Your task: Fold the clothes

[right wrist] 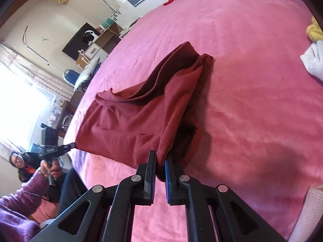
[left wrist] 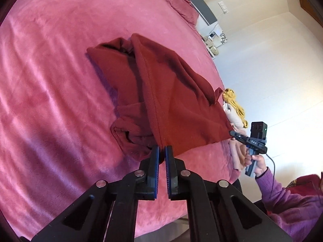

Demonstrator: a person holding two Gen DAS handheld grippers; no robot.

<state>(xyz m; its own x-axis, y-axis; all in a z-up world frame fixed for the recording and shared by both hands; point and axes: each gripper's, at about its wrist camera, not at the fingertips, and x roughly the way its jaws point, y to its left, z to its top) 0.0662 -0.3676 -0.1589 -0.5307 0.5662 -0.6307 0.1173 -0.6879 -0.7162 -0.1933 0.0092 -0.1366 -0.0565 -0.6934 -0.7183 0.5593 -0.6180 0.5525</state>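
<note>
Left to right: my left gripper (left wrist: 162,151) was clenched on the near corner of the dark red garment (left wrist: 161,92), its blue-lined jaws nearly together with the seamed hem pinched between them. From that corner the lower edge of the garment ran taut toward my right gripper (right wrist: 160,157), likewise clamped on the opposite near corner, so the held hem lay crosswise between my two tools while the garment's long axis stretched away from both toward the far end of the bed (left wrist: 50,70). Neither hand was clearly nearer; each held one end of the same edge. The far part of the garment rested bunched on the bed, the near part lifted and draped in soft folds. The cloth looked like a matte, fleecy knit with a stitched seam; a rumpled sleeve (left wrist: 129,133) lay beneath it beside the left gripper. The bed cover was a pink plush with a sheen. A yellow cloth (left wrist: 235,102) and a pale cloth (right wrist: 314,60) lay farther right, well apart from the garment.
</note>
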